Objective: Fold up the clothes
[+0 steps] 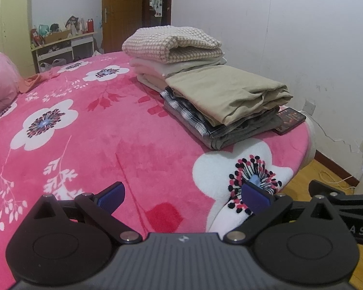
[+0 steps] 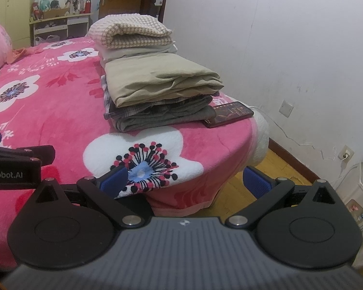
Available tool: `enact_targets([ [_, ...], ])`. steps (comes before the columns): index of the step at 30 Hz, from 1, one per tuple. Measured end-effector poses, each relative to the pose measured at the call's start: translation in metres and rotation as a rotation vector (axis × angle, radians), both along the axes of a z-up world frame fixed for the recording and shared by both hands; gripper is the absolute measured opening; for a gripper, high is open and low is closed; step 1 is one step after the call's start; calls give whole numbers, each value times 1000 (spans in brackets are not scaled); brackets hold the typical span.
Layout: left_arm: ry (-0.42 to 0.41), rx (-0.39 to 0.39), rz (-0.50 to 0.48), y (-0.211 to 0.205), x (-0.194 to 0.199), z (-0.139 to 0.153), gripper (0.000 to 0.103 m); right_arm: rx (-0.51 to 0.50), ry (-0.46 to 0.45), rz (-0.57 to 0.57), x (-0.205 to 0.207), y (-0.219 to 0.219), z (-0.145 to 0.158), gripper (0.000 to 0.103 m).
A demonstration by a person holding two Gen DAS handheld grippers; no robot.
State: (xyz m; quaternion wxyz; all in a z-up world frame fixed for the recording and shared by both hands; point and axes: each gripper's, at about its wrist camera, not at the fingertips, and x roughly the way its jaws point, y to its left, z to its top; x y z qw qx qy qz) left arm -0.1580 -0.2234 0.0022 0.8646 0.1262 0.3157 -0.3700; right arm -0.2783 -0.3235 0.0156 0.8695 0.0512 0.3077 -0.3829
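**Both claws empty at the foot of the bed**

The left claw (image 1: 182, 200) hangs low over the pink flowered blanket (image 1: 96, 133), its blue pads (image 1: 111, 197) spread wide with nothing between them. The right claw (image 2: 185, 181) sits just beside it, at the corner of the bed, equally wide and equally empty, one pad over the blanket's white flower and the other out over the wooden floor (image 2: 266, 176).

Beyond them, near the wall side of the bed, a folded stack (image 1: 227, 104) rests on the blanket: a tan piece on top, a plaid one and a grey one beneath. Touching it behind is a taller pile topped by a checked knit (image 1: 174, 43). A phone (image 1: 290, 119) lies just beside the near stack, at the bed's edge.

Nothing unfolded lies within reach. The only loose cloth I can see is an orange piece (image 1: 35, 81) far up the bed by the pillow (image 1: 0, 79). To my eye the next step is fetching it. It would go best if both claws took it by two corners, carried it to the bare stretch of blanket and laid it flat, well apart from the stacks and the phone so neither gets knocked.
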Motion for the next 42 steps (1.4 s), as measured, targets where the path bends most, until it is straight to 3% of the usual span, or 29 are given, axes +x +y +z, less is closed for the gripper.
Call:
enact_targets([
  [42, 8, -5, 7, 4, 2, -2, 103, -3, 7, -1, 1, 6, -3, 102],
])
